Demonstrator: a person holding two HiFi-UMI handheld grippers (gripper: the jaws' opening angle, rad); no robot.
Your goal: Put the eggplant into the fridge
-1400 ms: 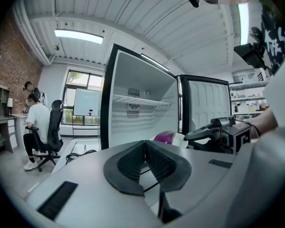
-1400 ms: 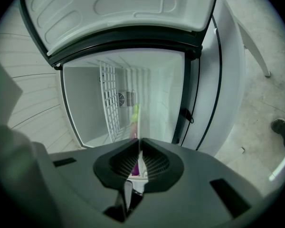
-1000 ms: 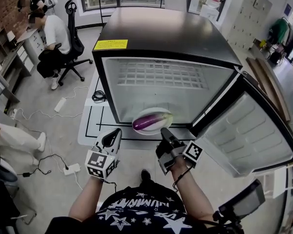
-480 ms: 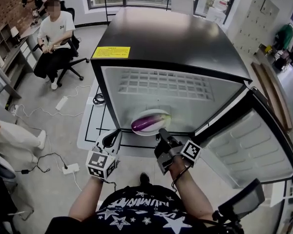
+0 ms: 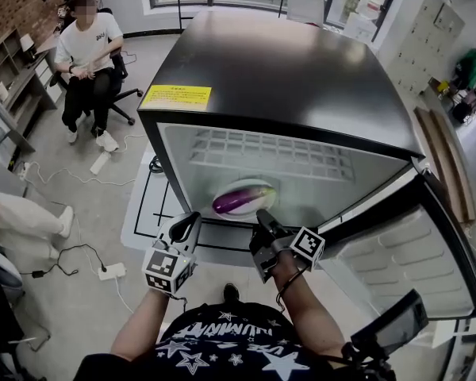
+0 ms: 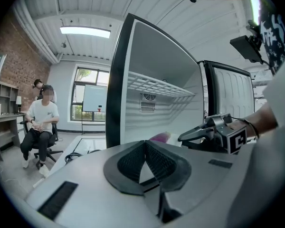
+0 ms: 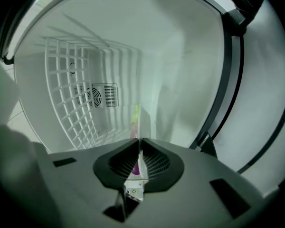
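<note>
A purple eggplant (image 5: 238,200) lies on a white plate (image 5: 254,186) at the mouth of the open black fridge (image 5: 285,78). My right gripper (image 5: 262,217) is shut on the plate's near rim. In the right gripper view the plate (image 7: 141,127) shows edge-on between the jaws, with the eggplant (image 7: 134,165) just behind them. My left gripper (image 5: 186,225) hangs beside it at the left, shut on nothing. In the left gripper view, past the left gripper (image 6: 144,144), I see the eggplant (image 6: 160,137) and the right gripper (image 6: 186,137).
The fridge door (image 5: 404,252) stands swung open to the right. A white wire shelf (image 7: 80,99) lines the fridge's inside. A person sits on an office chair (image 5: 83,46) at the far left. A power strip with cables (image 5: 111,271) lies on the floor at the left.
The plate with the eggplant has edged slightly further into the fridge opening. Both grippers have stayed close to where they were. The seated person has turned round to face this way.
</note>
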